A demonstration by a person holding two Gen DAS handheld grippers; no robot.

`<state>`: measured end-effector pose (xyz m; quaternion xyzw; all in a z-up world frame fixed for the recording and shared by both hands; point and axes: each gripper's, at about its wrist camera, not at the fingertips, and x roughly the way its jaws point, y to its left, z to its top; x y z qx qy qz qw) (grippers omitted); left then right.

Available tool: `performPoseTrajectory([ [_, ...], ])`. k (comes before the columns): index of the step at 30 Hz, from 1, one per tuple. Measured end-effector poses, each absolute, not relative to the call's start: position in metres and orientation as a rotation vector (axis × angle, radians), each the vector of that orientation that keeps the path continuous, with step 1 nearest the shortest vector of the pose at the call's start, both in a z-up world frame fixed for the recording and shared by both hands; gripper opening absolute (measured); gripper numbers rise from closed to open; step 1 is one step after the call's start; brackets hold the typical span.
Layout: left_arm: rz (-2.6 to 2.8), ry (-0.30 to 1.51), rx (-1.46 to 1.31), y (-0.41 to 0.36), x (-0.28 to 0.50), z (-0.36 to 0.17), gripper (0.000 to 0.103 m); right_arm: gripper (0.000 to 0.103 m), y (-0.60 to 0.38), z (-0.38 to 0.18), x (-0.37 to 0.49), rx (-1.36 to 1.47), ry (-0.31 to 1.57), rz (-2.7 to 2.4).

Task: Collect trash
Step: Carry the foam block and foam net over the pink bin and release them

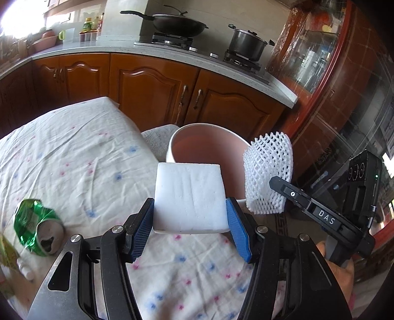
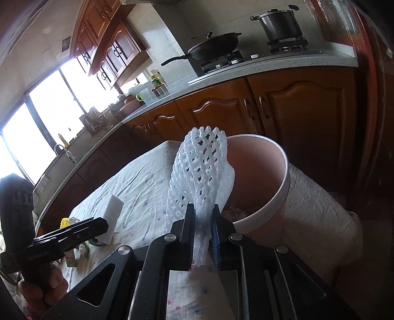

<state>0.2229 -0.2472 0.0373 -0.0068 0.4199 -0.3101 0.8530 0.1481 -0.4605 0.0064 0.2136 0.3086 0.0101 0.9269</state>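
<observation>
A: Left gripper?
B: Clamped on a white foam block, blue pads pressed on both its sides. Block is held above the cloth-covered worktop, near its edge.
A: Right gripper?
B: Nearly closed, pinching the lower end of a white foam fruit net. Net stands upright out of the gripper, in front of the bin's near rim.
A: Bin?
B: Pink bin at 12 o'clock from the left gripper, just past the worktop edge. Some scraps at the bottom in the right wrist view, can't identify them.
A: Anything left on the worktop?
B: Crushed green can at 9 o'clock from the left gripper, lying on the cloth, well apart from the bin. Wok and steel pot sit on the stove behind.
</observation>
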Motion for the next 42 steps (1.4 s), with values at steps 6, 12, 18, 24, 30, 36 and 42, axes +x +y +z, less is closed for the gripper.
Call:
performPoseTrajectory([
  [6, -0.669, 0.882, 0.042, -0.277, 0.237, 0.041, 0.058, 0.013, -0.479, 0.008, 0.162, 0.432, 0.639, -0.004],
  [12, -0.672, 0.885, 0.101, -0.307, 0.256, 0.041, 0.058, 0.013, -0.491, 0.010, 0.178, 0.409, 0.658, -0.020],
  [18, -0.666, 0.922, 0.154, -0.332, 0.276, 0.030, 0.058, 0.015, -0.498, 0.009, 0.197, 0.376, 0.705, -0.024],
  [24, -0.663, 0.975, 0.165, -0.341, 0.290, 0.016, 0.058, 0.015, -0.504, 0.002, 0.208, 0.360, 0.751, -0.020],
  [30, -0.663, 1.017, 0.183, -0.353, 0.297, 0.007, 0.060, 0.016, -0.510, -0.004, 0.214, 0.365, 0.776, -0.016],
  [36, -0.653, 1.041, 0.167, -0.356, 0.299, 0.003, 0.066, 0.039, -0.518, -0.006, 0.215, 0.407, 0.768, -0.013],
  [42, -0.652, 1.042, 0.129, -0.348, 0.296, 0.004, 0.070, 0.041, -0.522, -0.004, 0.208, 0.430, 0.747, -0.018],
])
